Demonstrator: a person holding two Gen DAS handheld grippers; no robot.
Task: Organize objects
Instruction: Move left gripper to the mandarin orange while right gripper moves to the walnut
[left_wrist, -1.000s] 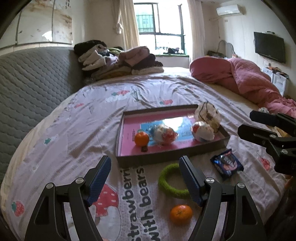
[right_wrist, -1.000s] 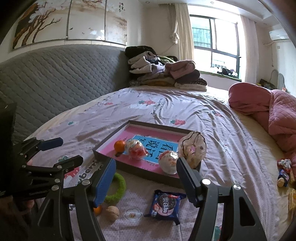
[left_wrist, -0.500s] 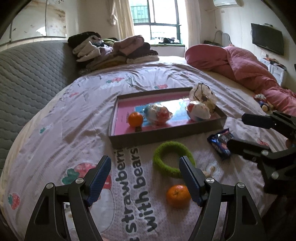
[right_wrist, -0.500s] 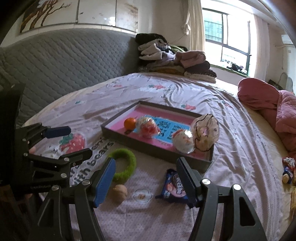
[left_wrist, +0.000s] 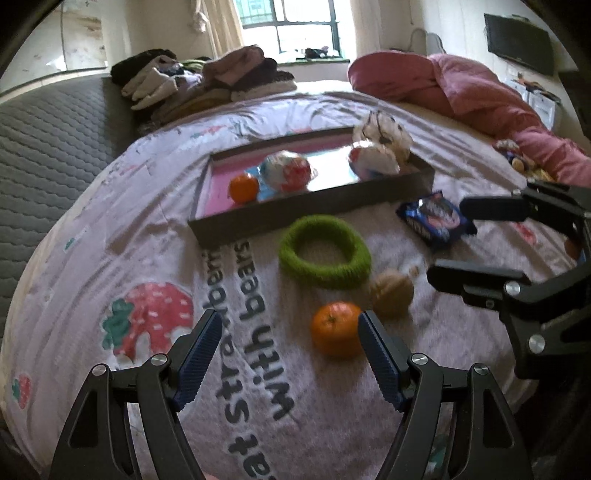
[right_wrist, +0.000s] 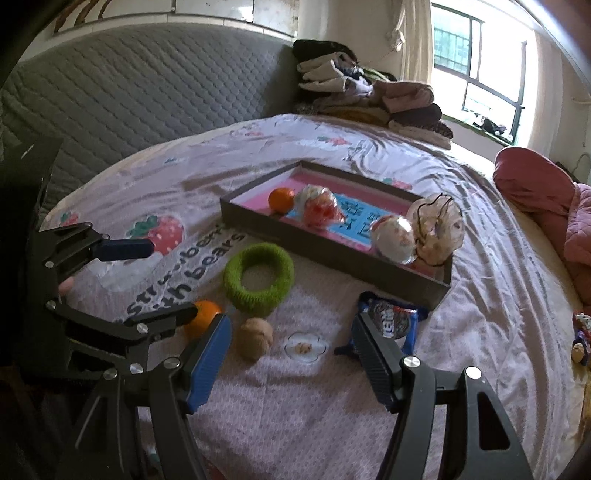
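Both claws stood wide and empty over the bed (left_wrist: 110, 229). Nearest, the left claw (left_wrist: 286, 332) hovered low over the sheet, and the loose orange (left_wrist: 337, 328) lay just ahead of it and off to its right, almost touching the inner face of its right finger. In the right wrist view the same orange (right_wrist: 203, 317) sat partly hidden behind that left finger. The right claw (right_wrist: 290, 339) hung beside it, with the walnut-like ball (right_wrist: 255, 338) just ahead of its left finger and the blue snack packet (right_wrist: 391, 321) at its right fingertip.

Judging from this, the left hand was the nearer one to the orange; a small shift to its right would centre the fruit between the fingers. Being round, it offers no long axis to match.

A little farther lay the green ring (left_wrist: 325, 256), flat on the sheet. Beyond it stood the dark tray (left_wrist: 314, 210), already holding another orange (left_wrist: 243, 188), two wrapped balls and a netted bundle. Folded clothes were stacked at the far edge.
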